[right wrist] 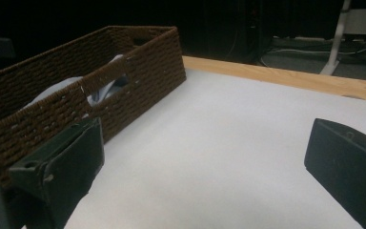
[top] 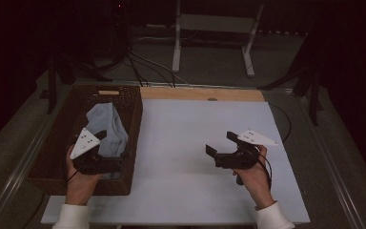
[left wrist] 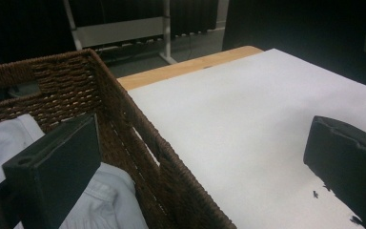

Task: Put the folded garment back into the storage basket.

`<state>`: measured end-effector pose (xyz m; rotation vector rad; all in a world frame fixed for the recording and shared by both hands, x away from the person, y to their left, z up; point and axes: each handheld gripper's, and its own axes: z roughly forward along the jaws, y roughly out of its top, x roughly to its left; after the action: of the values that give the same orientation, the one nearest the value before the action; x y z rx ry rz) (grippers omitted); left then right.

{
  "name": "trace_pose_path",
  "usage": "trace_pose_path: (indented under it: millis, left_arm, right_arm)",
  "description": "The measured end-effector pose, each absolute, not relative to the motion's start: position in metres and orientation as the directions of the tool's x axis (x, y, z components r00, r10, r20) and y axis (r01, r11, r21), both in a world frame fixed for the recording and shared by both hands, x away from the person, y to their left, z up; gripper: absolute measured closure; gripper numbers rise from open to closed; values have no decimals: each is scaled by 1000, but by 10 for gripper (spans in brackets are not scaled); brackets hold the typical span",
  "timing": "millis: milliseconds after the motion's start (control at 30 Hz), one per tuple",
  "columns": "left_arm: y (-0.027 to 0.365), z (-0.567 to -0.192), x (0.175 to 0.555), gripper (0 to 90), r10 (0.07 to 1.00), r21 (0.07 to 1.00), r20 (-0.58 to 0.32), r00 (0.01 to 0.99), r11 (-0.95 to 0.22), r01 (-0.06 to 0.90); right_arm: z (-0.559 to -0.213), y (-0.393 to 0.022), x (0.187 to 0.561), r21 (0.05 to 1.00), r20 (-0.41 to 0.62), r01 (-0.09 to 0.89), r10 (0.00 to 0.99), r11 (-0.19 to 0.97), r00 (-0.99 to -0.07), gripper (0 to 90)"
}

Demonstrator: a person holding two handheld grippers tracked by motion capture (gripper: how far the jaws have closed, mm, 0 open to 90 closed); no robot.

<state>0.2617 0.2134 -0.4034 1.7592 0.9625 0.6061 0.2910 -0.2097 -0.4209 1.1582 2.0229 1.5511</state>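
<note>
Hovering at left of frame, the left gripper (top: 106,146) straddles the dark woven wicker basket's (top: 134,119) near wall, jaws wide open, so I'd dip fully inside onto the crumpled pale blue cloth (top: 108,128) before squeezing, while the right gripper (top: 221,144) waits open, empty.

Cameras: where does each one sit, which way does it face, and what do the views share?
High view: above the person's side, facing forward and down; both hands, left gripper, right gripper.
Left gripper view: over the basket rim, open jaws straddling it; cloth below.
Right gripper view: low above the table, facing the basket; jaws open.
All share basket, cloth, table.
</note>
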Motion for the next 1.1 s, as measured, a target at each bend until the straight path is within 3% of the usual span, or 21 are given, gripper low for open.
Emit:
trace_pose_path:
  millis: [1100]
  left_arm:
    - [222, -412, 251, 0, 836, 940, -27, 548, -165, 297]
  right_arm:
    - [-447, -263, 259, 937, 166, 344, 804, 51, -571, 0]
